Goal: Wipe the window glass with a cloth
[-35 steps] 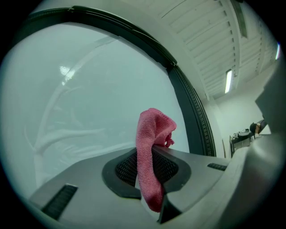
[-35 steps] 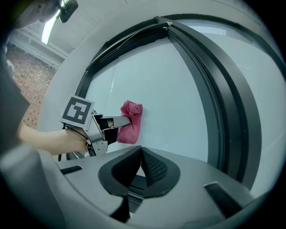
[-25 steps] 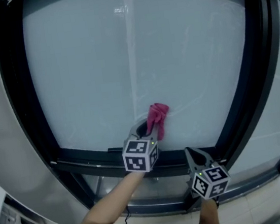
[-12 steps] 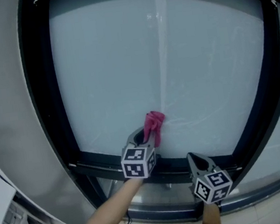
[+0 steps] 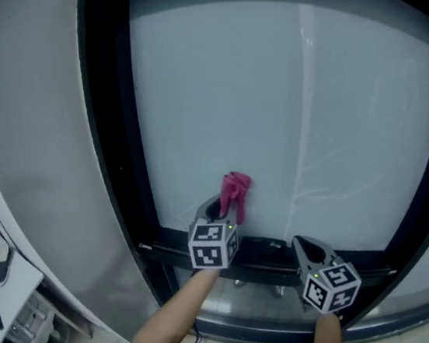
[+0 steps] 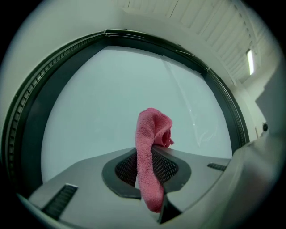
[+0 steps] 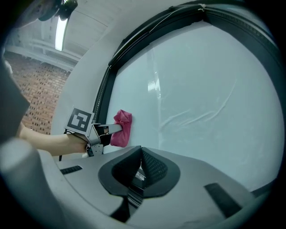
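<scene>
The left gripper (image 5: 220,205) is clamped on a crumpled pink terry cloth (image 5: 234,191), held against the pale frosted window glass (image 5: 267,97) low on its left. The right gripper (image 5: 301,243), jaws closed together and empty, sits lower right by the black window frame (image 5: 119,140).

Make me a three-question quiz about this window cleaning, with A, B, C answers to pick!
1. Where is the pink fuzzy cloth?
A) low on the pale window glass
B) at the glass's top corner
C) on the floor

2. What colour is the window frame?
A) white
B) black
C) yellow

3. How is the right hand-held gripper?
A) shut on the cloth
B) wide open
C) shut and empty

Answers:
1 A: the head view shows it just above the bottom rail, pinched by the left hand-held gripper.
2 B: the surround is black all round.
3 C: its jaws meet with nothing between.
</scene>
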`<state>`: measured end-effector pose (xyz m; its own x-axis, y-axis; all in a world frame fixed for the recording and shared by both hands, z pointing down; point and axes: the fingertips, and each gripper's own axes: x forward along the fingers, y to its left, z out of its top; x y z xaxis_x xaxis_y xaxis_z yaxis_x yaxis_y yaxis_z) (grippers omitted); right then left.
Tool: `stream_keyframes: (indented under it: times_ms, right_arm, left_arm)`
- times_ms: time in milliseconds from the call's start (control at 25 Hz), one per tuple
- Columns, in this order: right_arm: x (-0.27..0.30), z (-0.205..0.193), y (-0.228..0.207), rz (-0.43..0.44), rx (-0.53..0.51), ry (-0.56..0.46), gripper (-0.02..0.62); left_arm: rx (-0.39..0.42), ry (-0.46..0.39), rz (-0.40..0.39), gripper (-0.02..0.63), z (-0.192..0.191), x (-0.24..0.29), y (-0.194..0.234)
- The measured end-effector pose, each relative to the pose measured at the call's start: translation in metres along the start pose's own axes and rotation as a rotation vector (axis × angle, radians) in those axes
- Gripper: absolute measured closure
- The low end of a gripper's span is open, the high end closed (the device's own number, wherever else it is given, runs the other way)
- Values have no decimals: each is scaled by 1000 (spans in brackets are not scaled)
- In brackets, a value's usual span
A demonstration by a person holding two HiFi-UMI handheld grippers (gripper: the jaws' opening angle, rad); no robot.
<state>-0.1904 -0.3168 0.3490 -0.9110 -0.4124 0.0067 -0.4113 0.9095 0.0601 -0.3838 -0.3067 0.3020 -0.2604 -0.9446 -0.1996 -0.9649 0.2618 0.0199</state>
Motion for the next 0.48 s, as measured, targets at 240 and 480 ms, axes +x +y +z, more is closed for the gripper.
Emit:
stream_keyframes:
  times_ms: [240,480]
  right_arm:
    - [25,2,24,50,-8,-11,595]
    - [39,3,38,63,-14,-12,595]
  left_arm:
    - [12,10,64,538,-3,-10,45]
    - [10,4,132,538,-6,-22,78]
